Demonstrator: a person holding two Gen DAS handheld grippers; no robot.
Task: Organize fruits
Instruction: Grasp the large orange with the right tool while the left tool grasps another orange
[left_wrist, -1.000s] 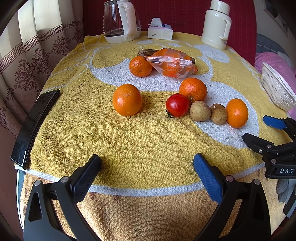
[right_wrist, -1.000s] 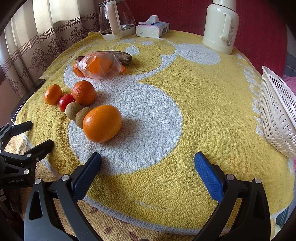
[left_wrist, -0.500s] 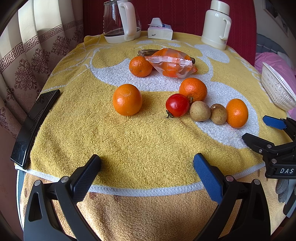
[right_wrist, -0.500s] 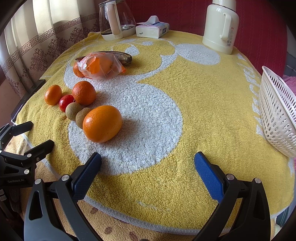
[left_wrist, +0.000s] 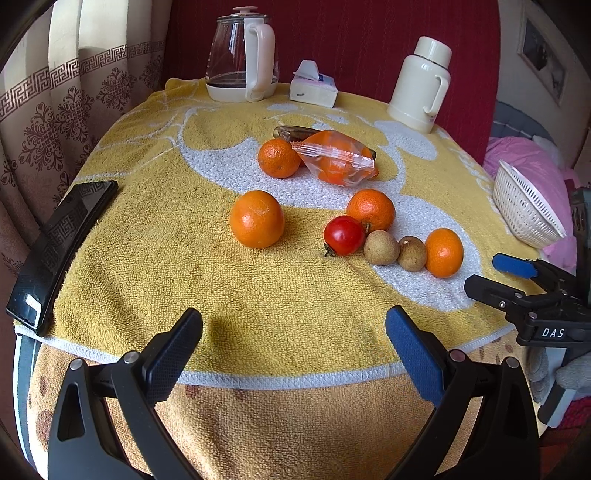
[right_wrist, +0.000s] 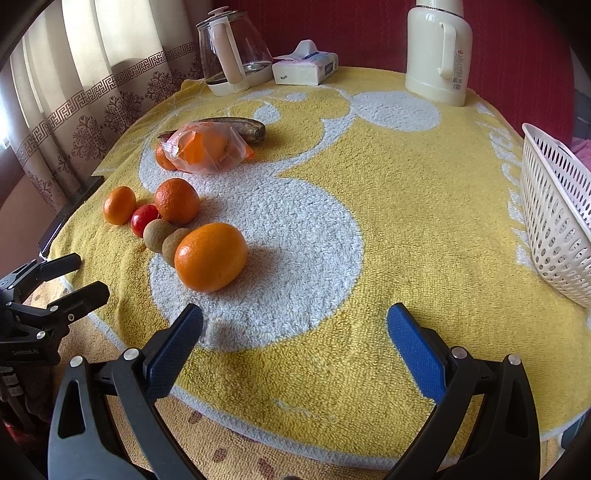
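Note:
Fruit lies on a yellow and white towel (left_wrist: 155, 258): a large orange (left_wrist: 256, 218), a red tomato (left_wrist: 343, 235), two brown longans (left_wrist: 381, 242), several smaller oranges (left_wrist: 443, 252) and a plastic bag of oranges (left_wrist: 334, 157) against a dark banana (right_wrist: 240, 125). A white basket (right_wrist: 557, 218) stands at the right edge. My left gripper (left_wrist: 293, 341) is open and empty at the towel's near edge. My right gripper (right_wrist: 294, 338) is open and empty, just short of the nearest orange (right_wrist: 209, 256).
A glass kettle (left_wrist: 242, 61), a tissue box (left_wrist: 313, 86) and a cream thermos (left_wrist: 421, 83) stand at the back. A black remote-like bar (left_wrist: 61, 245) lies on the left edge. A patterned curtain (left_wrist: 55, 96) hangs at the left.

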